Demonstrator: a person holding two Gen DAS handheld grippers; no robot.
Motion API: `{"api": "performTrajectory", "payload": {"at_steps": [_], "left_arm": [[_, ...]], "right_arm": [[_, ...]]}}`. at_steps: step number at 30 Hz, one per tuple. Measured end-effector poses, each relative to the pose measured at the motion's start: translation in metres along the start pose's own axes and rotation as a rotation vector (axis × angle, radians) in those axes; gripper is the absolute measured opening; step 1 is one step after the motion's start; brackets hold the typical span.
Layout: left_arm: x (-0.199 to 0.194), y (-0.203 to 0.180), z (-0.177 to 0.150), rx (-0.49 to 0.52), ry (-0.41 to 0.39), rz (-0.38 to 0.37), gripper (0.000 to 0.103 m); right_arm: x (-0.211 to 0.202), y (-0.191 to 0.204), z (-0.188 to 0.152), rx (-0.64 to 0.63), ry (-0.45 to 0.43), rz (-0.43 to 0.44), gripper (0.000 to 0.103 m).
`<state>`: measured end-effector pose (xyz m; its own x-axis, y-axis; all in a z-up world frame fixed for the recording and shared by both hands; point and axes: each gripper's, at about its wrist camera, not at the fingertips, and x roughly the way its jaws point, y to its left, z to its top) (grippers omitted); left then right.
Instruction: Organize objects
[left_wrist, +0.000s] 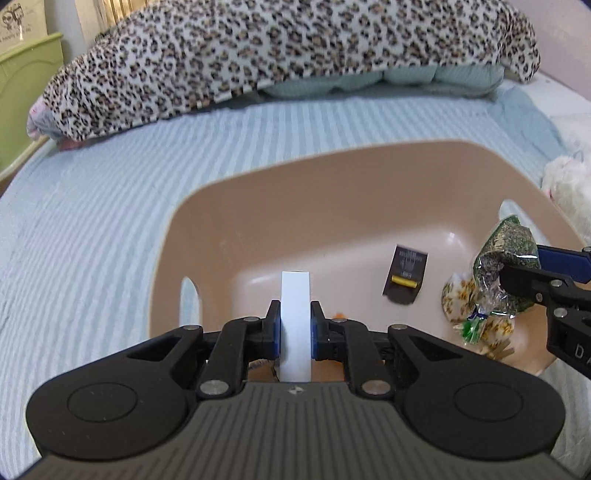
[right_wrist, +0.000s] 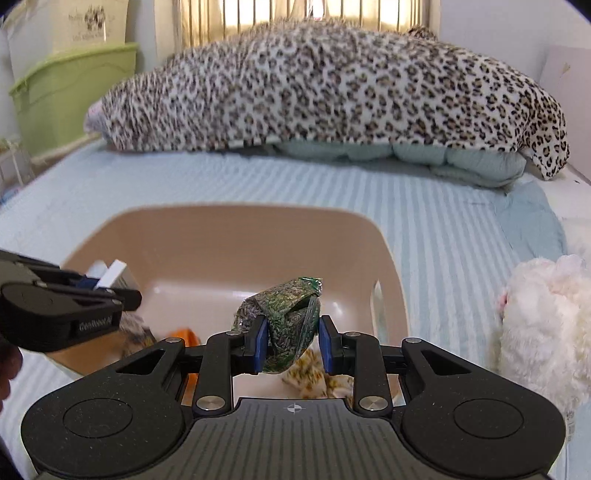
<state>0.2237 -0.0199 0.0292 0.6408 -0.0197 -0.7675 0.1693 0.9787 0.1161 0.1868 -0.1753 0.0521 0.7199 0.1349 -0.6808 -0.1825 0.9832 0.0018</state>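
Black linkage tools (left_wrist: 294, 325) with blue pads (right_wrist: 260, 345), silver screws, seemingly "GenRobot.AI" lettering

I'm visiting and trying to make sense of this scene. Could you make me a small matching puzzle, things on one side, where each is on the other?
Things:
1. white box
2. green crinkly bag
3. dark packet
4. white plush toy

Places:
A. on the bed beside the basin
B. lying on the basin floor
C. gripped by the left tool
D. gripped by the right tool

Pairs: 1-C, 2-D, 3-B, 4-A
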Motion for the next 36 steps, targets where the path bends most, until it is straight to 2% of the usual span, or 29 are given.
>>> {"api": "performTrajectory", "payload": {"at_steps": [3,4,5,6,7,8,9,13,17,22,32,36], "left_arm": [[0.001,0.0,-0.004,0.009,0.01,-0.023,0.017],[-0.001,0.0,-0.005,0.01,0.008,-0.026,0.02],[-0.003,-0.001,-0.005,0.008,0.01,-0.025,0.036],[-0.006,0.0,-0.005,0.004,0.009,-0.019,0.047],[-0.011,0.0,-0.006,-0.001,-0.003,-0.019,0.061],[-0.017,0.0,-0.006,-0.005,-0.023,-0.024,0.07],[-0.023,-0.002,-0.006,-0.004,-0.038,-0.017,0.072],[-0.045,-0.004,-0.007,0.016,-0.075,0.005,0.074],[-0.067,-0.003,-0.015,-0.012,-0.095,-0.006,0.077],[-0.094,-0.003,-0.03,-0.034,-0.13,0.0,0.077],[-0.135,-0.015,-0.059,-0.03,-0.145,-0.037,0.077],[-0.15,-0.021,-0.077,-0.012,-0.16,-0.013,0.077]], "right_arm": [[0.001,0.001,-0.001,-0.004,0.021,0.004,0.028],[0.0,0.002,-0.001,-0.002,0.019,0.001,0.04],[-0.003,0.001,0.0,0.002,0.015,0.002,0.04],[-0.006,0.0,0.0,0.005,0.013,0.005,0.044],[-0.009,0.0,0.001,0.007,0.009,0.006,0.051],[-0.013,-0.001,0.001,0.011,0.0,0.004,0.059],[-0.017,-0.002,0.002,0.015,-0.008,0.004,0.062],[-0.038,-0.003,0.001,0.018,-0.027,0.009,0.077],[-0.06,-0.004,-0.006,0.014,-0.029,-0.003,0.093],[-0.087,-0.009,-0.019,0.042,-0.03,0.002,0.095],[-0.131,-0.002,-0.04,0.072,-0.032,0.025,0.098],[-0.147,0.002,-0.056,0.092,-0.045,0.035,0.102]]}}
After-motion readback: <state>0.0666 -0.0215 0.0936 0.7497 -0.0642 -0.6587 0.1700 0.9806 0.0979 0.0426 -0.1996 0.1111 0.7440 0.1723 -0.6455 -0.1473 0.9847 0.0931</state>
